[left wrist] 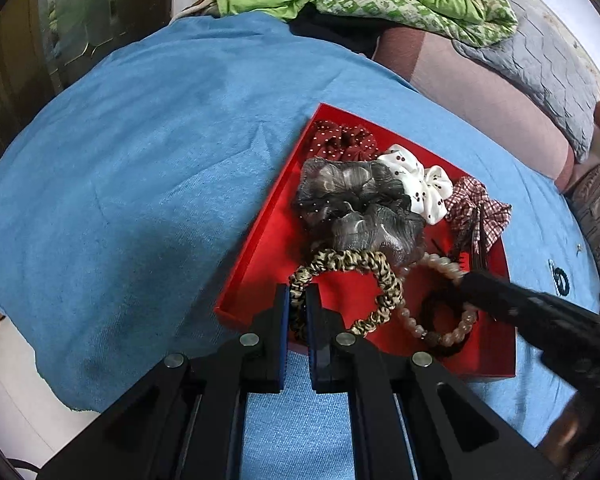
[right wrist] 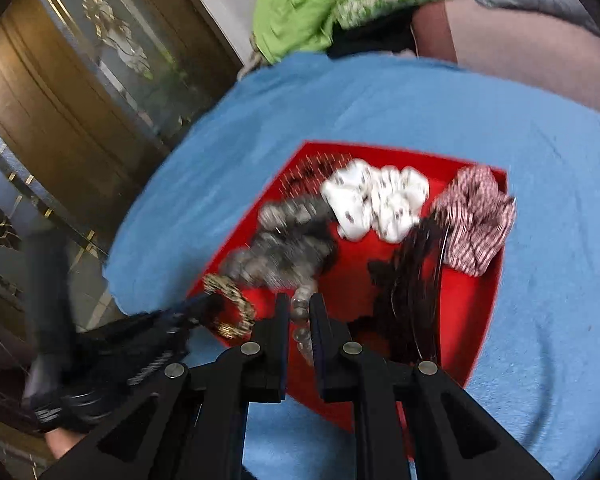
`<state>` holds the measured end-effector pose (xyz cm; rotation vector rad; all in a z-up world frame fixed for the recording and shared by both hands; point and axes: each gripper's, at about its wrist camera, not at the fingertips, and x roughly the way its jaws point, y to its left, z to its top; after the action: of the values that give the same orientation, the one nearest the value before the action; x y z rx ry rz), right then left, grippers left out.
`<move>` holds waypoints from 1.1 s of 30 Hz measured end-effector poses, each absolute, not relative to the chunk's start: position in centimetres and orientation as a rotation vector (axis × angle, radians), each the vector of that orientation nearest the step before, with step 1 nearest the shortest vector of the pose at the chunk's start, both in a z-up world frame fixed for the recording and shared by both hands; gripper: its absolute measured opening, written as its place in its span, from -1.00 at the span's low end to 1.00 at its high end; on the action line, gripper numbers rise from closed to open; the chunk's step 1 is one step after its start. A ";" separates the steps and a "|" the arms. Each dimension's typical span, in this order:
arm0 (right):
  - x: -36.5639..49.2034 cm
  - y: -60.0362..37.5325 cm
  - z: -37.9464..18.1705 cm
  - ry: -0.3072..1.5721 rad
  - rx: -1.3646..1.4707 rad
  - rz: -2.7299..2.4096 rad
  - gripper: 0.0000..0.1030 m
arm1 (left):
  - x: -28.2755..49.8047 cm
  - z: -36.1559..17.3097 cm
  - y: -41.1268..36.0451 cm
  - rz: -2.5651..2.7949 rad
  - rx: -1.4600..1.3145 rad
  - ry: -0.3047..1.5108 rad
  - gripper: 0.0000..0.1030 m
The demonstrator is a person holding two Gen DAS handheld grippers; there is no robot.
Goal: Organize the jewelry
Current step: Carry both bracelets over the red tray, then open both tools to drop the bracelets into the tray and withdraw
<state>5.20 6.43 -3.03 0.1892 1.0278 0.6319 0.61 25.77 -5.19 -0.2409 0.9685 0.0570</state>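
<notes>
The left gripper [left wrist: 297, 304] pinches the leopard hair tie [left wrist: 346, 288] at the red tray's [left wrist: 256, 264] 7 o'clock corner. The right gripper [right wrist: 299, 312] squeezes the bead bracelet [right wrist: 302, 320] at the tray's 5 o'clock side, on the blue cloth [left wrist: 120, 180]

A tray [left wrist: 260, 256] lies on a cloth [left wrist: 140, 180]; scrunchies [left wrist: 356, 204] fill its far half, a bead bracelet [left wrist: 436, 264] lies nearer, right.

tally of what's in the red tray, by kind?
Fabric scrunchies: 5: dark red dotted, grey sheer, white cherry-print, red gingham, leopard-print.
Bead bracelets: 1: pearl bracelet.
Black hair ties: 1.
Dark hair clips: 1.
Total: 8.
</notes>
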 end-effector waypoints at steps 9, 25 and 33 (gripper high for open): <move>5.4 7.0 -4.3 1.055 0.134 0.595 -0.77 | 0.4 -4.5 25.4 0.023 -0.254 0.956 -0.24; 1.7 3.4 -1.3 0.951 0.108 0.572 -0.12 | -1.4 -0.7 23.3 0.098 -0.186 0.887 0.03; 0.2 -1.3 -1.4 0.947 0.137 0.485 -0.01 | -2.4 1.5 19.0 0.158 0.000 0.819 0.22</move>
<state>0.22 -1.31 -1.43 0.1371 0.9471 0.4853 -2.36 18.95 1.45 0.0000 0.8191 0.1582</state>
